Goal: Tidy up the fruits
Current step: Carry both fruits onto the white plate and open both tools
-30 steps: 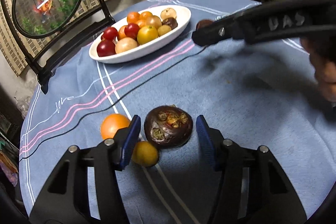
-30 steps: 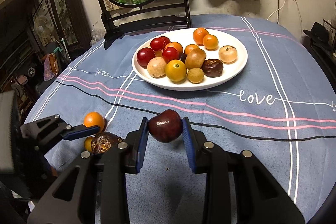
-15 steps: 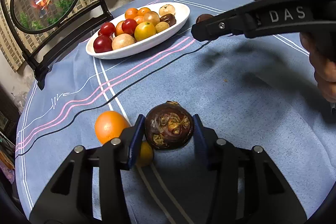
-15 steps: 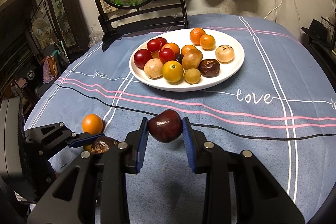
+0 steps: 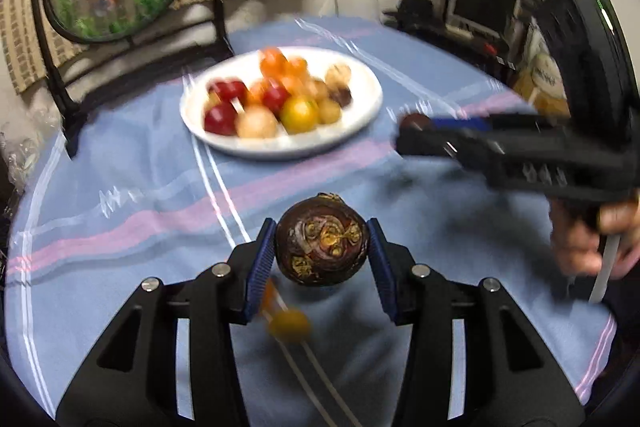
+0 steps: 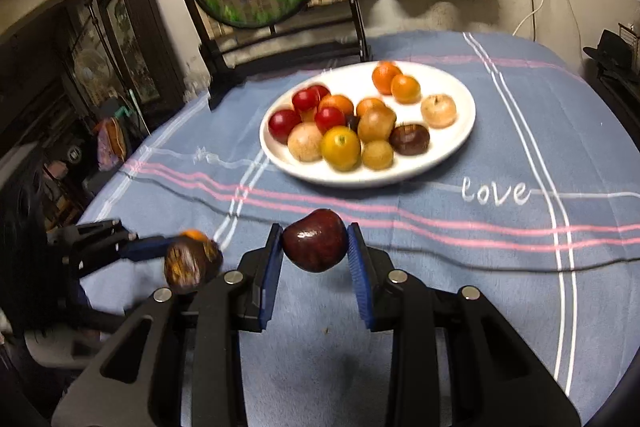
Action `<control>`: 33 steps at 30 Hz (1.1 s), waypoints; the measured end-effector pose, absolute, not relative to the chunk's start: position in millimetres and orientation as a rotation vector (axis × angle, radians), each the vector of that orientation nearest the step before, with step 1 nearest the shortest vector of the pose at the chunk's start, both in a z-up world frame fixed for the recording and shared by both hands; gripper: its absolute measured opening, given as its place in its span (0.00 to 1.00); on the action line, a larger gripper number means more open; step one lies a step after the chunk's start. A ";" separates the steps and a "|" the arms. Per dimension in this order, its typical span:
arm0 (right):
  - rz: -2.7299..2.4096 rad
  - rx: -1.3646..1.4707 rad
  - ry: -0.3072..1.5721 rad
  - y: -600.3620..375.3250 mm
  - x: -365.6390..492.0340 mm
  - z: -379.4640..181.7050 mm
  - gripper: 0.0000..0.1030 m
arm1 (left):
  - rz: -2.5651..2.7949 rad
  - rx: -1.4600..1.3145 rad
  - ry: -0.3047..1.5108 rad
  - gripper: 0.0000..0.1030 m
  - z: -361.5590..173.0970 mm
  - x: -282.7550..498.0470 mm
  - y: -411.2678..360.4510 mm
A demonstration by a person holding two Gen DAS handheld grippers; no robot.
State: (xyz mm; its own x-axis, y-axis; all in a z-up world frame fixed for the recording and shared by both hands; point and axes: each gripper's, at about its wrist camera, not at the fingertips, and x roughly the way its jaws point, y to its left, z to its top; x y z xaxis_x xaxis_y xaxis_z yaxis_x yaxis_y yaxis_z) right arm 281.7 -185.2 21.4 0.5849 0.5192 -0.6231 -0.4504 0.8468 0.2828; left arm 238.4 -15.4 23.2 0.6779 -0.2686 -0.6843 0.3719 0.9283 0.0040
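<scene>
Our left claw is clamped on a dark mangosteen, off the cloth above the near edge of the desk, calyx end facing us; it is round, with no long axis. Our right claw grips a dark red fruit, stem dimple seemingly upward, though blur makes that unsure. To do this well, we should carry both level toward the white plate at the far middle, lower into bare rim space, then release gently. A small yellow fruit lies below the left claw.
</scene>
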 end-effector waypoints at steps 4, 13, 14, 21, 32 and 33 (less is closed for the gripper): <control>0.550 0.139 0.672 -197.4 295.1 39.7 0.32 | -0.316 0.102 0.689 0.45 55.3 274.9 -10.4; 0.454 0.185 0.577 -209.0 372.7 44.5 0.32 | -0.226 0.010 0.705 0.45 77.5 388.7 -21.3; 0.446 0.173 0.586 -206.2 384.0 39.9 0.32 | -0.207 0.023 0.726 0.45 71.2 404.7 -26.2; 0.458 0.164 0.651 -196.0 416.1 14.2 0.32 | -0.140 0.044 0.839 0.45 26.6 462.8 -39.3; 0.445 0.158 0.654 -198.3 413.3 12.9 0.59 | -0.080 0.064 0.748 0.89 52.6 425.7 -26.7; 0.451 0.156 0.653 -198.7 408.9 17.3 0.59 | -0.078 0.064 0.739 0.89 56.9 414.4 -21.9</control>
State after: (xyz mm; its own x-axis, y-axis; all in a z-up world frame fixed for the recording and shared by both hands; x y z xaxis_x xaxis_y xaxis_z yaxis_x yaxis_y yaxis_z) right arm 408.9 -198.7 17.3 0.7020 0.4513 -0.5509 -0.3550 0.8924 0.2786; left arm 414.4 -21.9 56.9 0.7368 -0.0481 -0.6744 0.0934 0.9951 0.0312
